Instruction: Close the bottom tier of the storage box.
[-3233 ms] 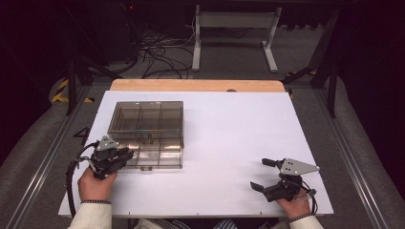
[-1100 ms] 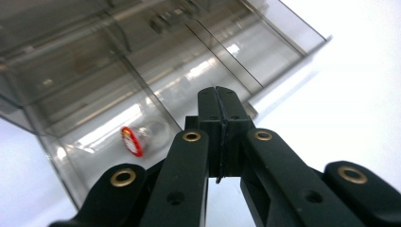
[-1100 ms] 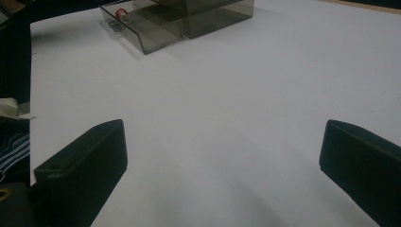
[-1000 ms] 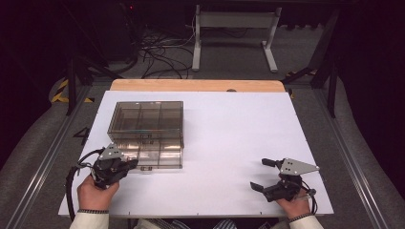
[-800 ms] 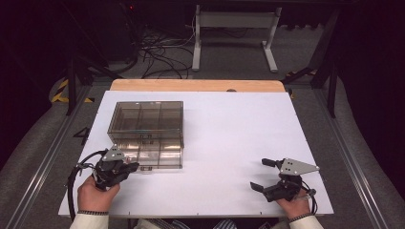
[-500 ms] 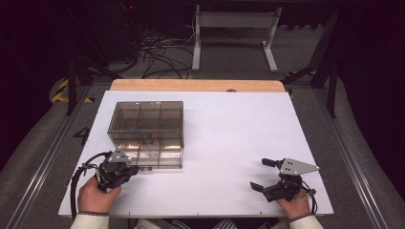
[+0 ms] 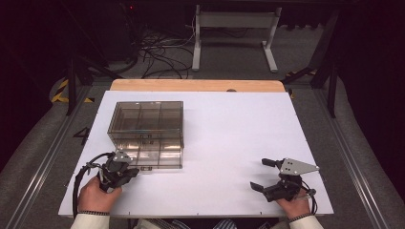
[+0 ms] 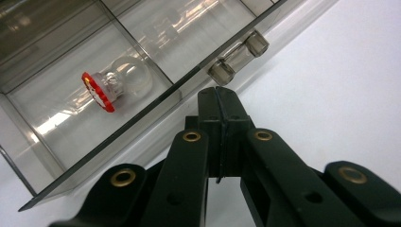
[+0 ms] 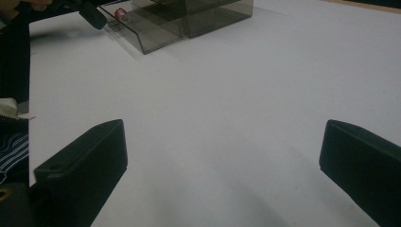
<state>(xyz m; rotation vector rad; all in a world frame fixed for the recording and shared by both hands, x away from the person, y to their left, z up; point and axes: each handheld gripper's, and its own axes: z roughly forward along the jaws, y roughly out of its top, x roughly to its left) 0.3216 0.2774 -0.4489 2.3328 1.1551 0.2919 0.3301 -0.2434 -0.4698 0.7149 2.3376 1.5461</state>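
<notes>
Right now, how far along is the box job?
Done: the left gripper is shut, its tips at the clear box's front latch. In hand: nothing gripped. Left: opening the lid; the red-capped piece sits inside. The right gripper waits open.

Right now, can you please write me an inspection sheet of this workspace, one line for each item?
Surface: white table, bare at centre and right.
Job's things: smoky clear compartment box at left; small red-capped clear piece in one compartment; latch on its front edge.
Clutter: nothing seen.
Grippers: left gripper shut, empty, tips close to the latch; right gripper open, empty, near the right front edge.
Cables: black cable loops from the left gripper.
Surroundings: dark floor, cable tangle, white stand.
</notes>
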